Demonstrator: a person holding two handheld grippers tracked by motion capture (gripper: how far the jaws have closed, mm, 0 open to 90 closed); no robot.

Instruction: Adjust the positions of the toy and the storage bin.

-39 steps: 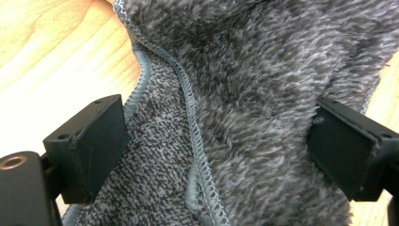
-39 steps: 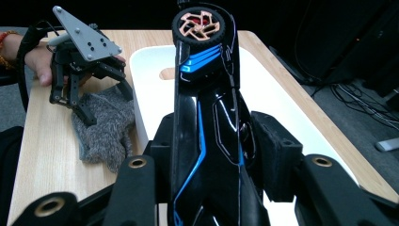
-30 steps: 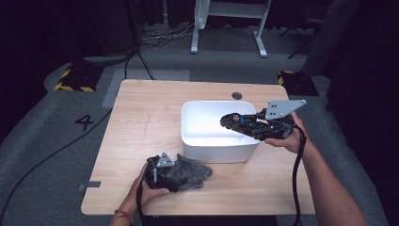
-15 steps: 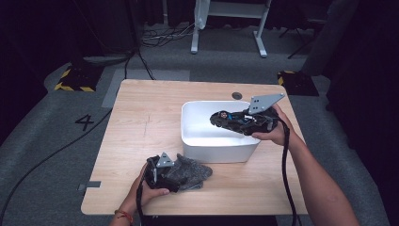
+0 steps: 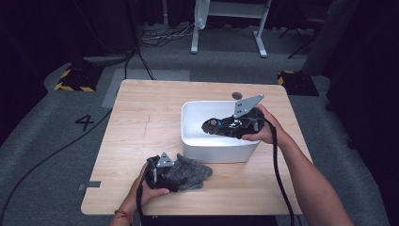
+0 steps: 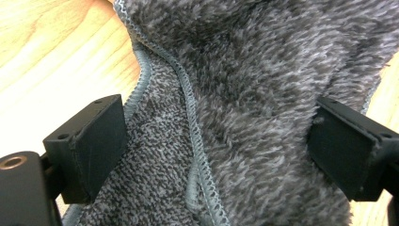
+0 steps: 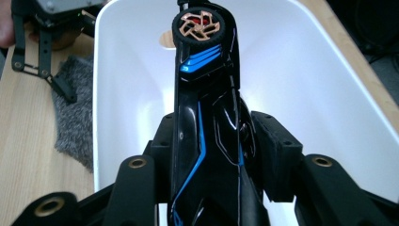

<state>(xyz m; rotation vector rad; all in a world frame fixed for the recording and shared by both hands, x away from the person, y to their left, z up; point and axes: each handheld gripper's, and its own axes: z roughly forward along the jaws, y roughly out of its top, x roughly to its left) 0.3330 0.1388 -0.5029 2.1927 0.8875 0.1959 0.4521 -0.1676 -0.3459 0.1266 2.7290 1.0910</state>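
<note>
The right gripper view looks right along a shiny black toy car with blue stripes. It fills the middle of the frame, and one small wheel with a copper hub sits at the top. The right gripper has the car squeezed between its two black jaws, one pad on each side of the body. Under and around the car is the white tub, so the car hangs over the inside of it. At the upper left of this view lies a bit of the grey cloth on the wooden table, with the other gripper's metal links above it. The high view shows less of the car, just a dark shape with a tiny wheel, but it shows where everything sits. The tub is in the middle of the frame, on the right half of the table, and the right gripper reaches into it from the right. At the lower left of the tub, the left gripper rests on the cloth. The left gripper view shows the fuzzy cloth very close, with a stitched hem running down it. The left gripper has the cloth bunched between its jaws, and both pads press against it.
</note>
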